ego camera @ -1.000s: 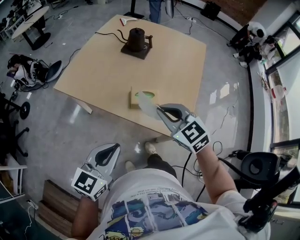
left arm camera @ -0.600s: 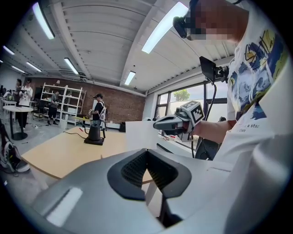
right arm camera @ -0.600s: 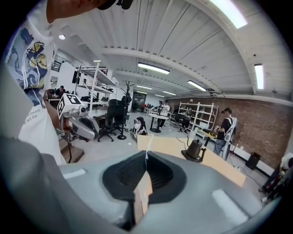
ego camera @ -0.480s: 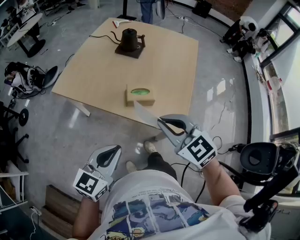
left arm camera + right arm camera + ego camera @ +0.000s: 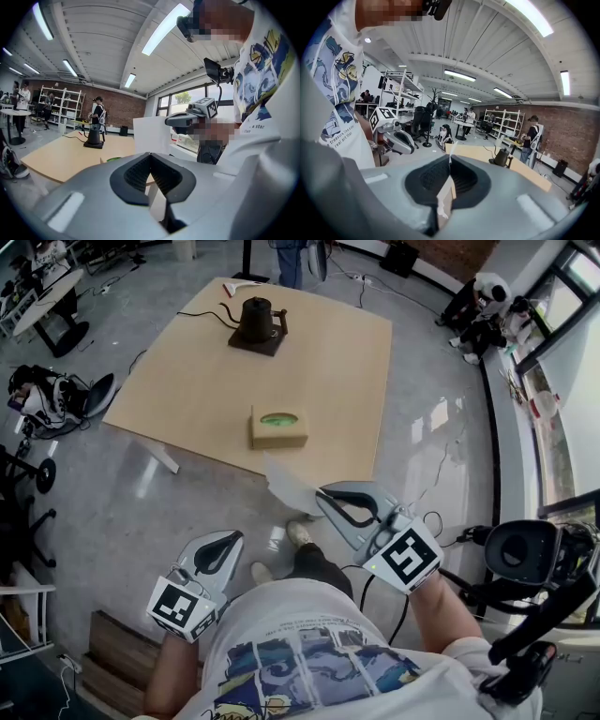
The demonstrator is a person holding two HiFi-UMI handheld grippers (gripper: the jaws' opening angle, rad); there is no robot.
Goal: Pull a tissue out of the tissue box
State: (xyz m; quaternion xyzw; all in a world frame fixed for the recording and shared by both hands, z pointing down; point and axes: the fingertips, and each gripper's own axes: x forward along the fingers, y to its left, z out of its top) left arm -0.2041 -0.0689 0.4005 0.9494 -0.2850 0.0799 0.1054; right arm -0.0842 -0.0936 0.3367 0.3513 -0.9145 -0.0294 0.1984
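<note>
Already grips the tissue (image 5: 291, 486) at frame centre in the right gripper's (image 5: 321, 491) clamped fingers, well clear of the tissue box (image 5: 277, 428) above. Left gripper (image 5: 228, 536) at lower left: fingers closed, empty. Might slip or tear, held only by one edge.

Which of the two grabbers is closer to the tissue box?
Right. The right gripper, holding a tissue, hovers just off the table edge near the tissue box; the left gripper hangs farther back.
</note>
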